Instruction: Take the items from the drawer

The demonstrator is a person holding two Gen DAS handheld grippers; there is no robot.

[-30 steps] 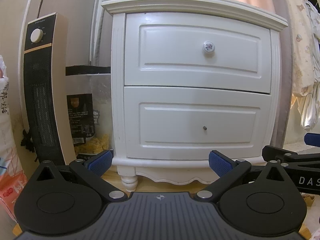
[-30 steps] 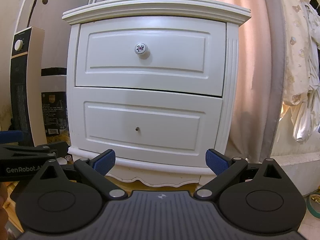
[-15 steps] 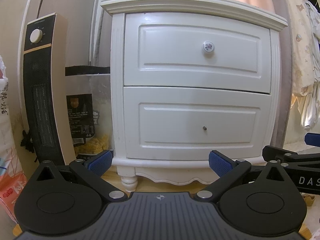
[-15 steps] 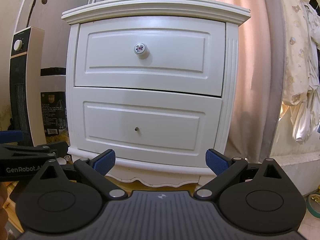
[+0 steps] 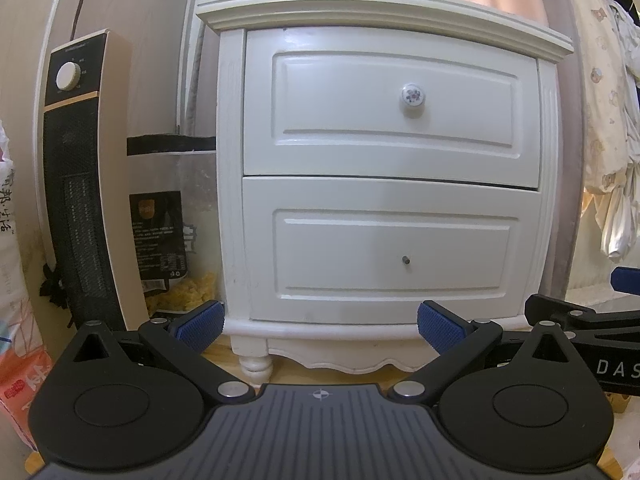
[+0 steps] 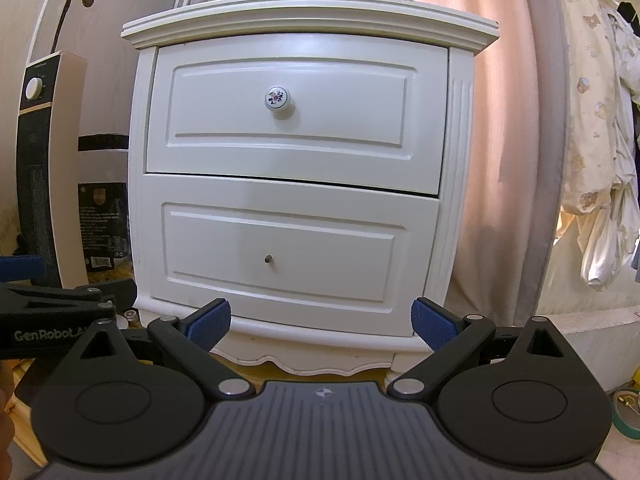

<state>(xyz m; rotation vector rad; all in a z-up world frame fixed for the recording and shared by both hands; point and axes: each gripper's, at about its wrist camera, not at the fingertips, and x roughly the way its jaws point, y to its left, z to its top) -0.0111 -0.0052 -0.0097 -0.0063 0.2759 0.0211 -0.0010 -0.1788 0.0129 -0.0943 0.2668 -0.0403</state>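
A white nightstand [image 5: 232, 160] [image 6: 456, 184] stands ahead with two shut drawers. The top drawer [image 5: 392, 108] [image 6: 296, 108] has a round floral knob [image 5: 412, 95] [image 6: 277, 98]. The bottom drawer [image 5: 392, 252] [image 6: 280, 248] has only a small metal stud [image 5: 405, 259] [image 6: 268, 258]. My left gripper [image 5: 320, 326] is open and empty, low in front of the nightstand's base. My right gripper [image 6: 320, 322] is open and empty at the same height, beside it. The drawer contents are hidden.
A tall tower heater [image 5: 84, 184] stands left of the nightstand, with a dark bag [image 5: 160, 240] between them. A pink curtain [image 6: 512, 120] hangs behind. Pale clothes [image 6: 600, 160] hang at the right. A tape roll [image 6: 626, 412] lies on the floor.
Both views shifted very slightly; the nightstand sits a touch further left in each view. Both grippers stay open and empty.
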